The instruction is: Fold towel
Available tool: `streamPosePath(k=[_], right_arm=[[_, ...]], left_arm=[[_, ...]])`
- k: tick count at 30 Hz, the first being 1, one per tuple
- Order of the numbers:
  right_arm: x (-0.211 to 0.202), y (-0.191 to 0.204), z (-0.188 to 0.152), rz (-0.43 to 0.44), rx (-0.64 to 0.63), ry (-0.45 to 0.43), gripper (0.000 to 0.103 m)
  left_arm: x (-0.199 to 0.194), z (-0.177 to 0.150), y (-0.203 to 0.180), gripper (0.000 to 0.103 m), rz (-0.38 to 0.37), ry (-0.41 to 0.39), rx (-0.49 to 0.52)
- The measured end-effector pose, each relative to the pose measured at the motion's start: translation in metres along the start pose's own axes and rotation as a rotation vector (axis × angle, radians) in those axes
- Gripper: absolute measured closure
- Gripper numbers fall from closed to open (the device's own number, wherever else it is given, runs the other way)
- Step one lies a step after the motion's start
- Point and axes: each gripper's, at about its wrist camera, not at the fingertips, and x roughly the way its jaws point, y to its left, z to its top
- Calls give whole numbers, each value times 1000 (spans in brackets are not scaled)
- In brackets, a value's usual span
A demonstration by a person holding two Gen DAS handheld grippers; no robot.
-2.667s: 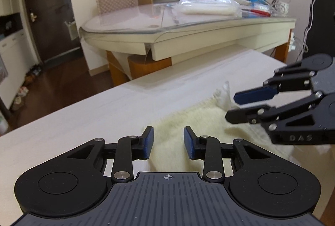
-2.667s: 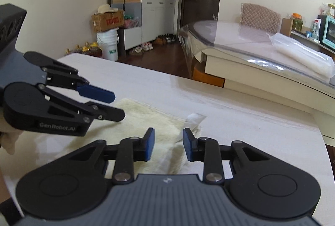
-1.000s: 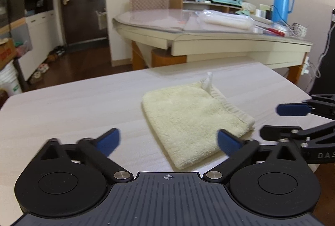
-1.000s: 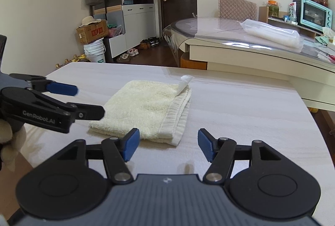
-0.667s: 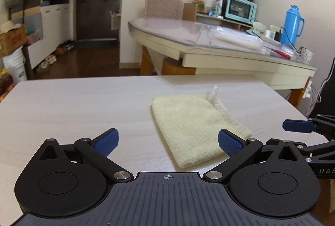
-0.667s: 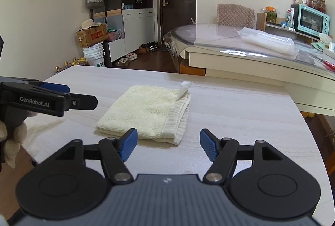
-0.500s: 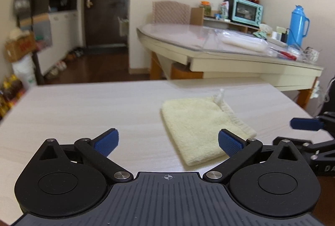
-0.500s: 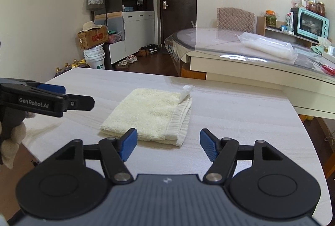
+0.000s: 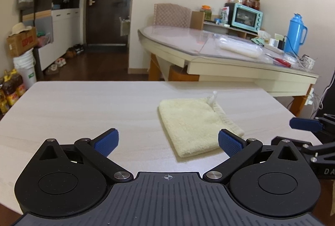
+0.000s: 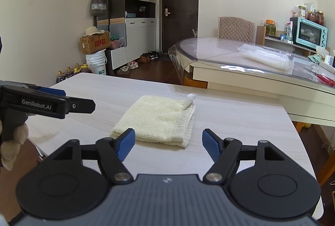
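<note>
Nearest to me, the left tongs stand wide apart, nothing between the blue pads. My right tongs are apart too and opening wider, with only bare tabletop between them. Each pair shows at the edge of the other's view, clear of the cloth. A gloved hand grips the left handle at the tabletop's near edge.

Just beyond both tongs the towel lies flat on the pale wood-grain tabletop, folded into a small pale-yellow rectangle, touched by neither. Its ribbed hem faces right; a white tag sticks up at the far right corner.

Farther back: 1 glass-topped dining table carrying a clear plastic bag, a teal toaster oven and a blue thermos. A dark door closes the far wall.
</note>
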Motion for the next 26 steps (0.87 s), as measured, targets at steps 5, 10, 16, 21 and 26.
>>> streamPosePath(k=[5,10,16,21,26], right_arm=[[6,2,5,9,-1,-1,26],[7,1,3,-2,-1,5,19],[4,-5,0,-19,1,8,11],[4,-5,-3,-19,3,17,10],[4,-5,-5,-20,-2,27,10]], left_arm=[[0,2,-1,0,5,-7,17],[4,3,0,0,12,-2,18],[5,2,-1,0,11,4,22],[6,0,-3,0,26,1,27],[6,-1,-3,0,27,0,39]])
